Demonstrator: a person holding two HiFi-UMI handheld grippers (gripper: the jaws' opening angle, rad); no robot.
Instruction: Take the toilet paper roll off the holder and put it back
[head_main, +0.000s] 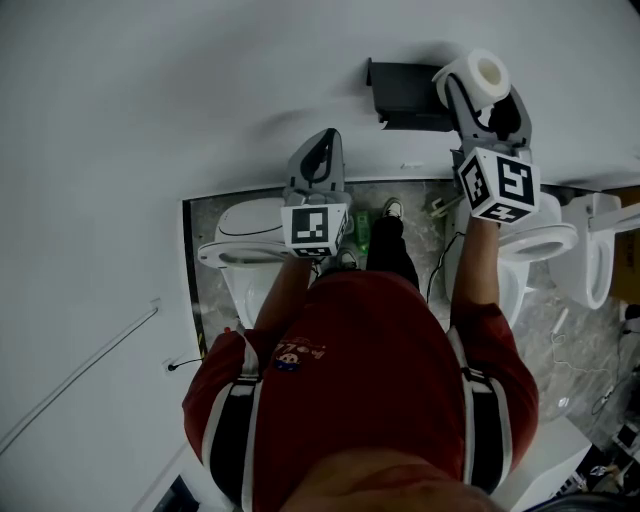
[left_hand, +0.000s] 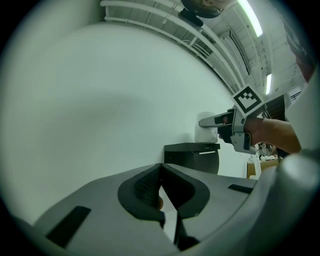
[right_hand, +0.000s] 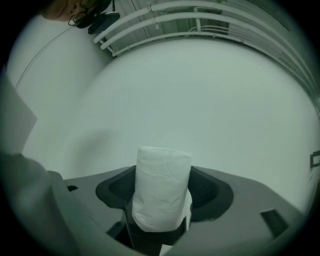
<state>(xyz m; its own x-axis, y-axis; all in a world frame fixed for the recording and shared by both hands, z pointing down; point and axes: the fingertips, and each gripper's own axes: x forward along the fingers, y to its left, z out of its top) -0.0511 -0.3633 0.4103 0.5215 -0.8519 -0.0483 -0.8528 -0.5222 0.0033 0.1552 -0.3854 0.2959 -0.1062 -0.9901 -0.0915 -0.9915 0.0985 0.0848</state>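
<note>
The white toilet paper roll (head_main: 478, 78) is held up off the black holder (head_main: 405, 95), just to its right, in front of the white wall. My right gripper (head_main: 472, 92) is shut on the roll, which stands upright between its pads in the right gripper view (right_hand: 161, 192). My left gripper (head_main: 325, 140) hangs lower and to the left of the holder, jaws shut with nothing in them. In the left gripper view, past the closed jaw tips (left_hand: 161, 167), I see the holder (left_hand: 192, 157) with the roll (left_hand: 205, 134) above it.
White toilets stand on the marbled floor below: one at the left (head_main: 245, 235), one at the right (head_main: 545, 240), and a third further right (head_main: 590, 250). The person's red shirt (head_main: 370, 360) fills the lower middle. A thin pipe (head_main: 80, 380) runs along the left wall.
</note>
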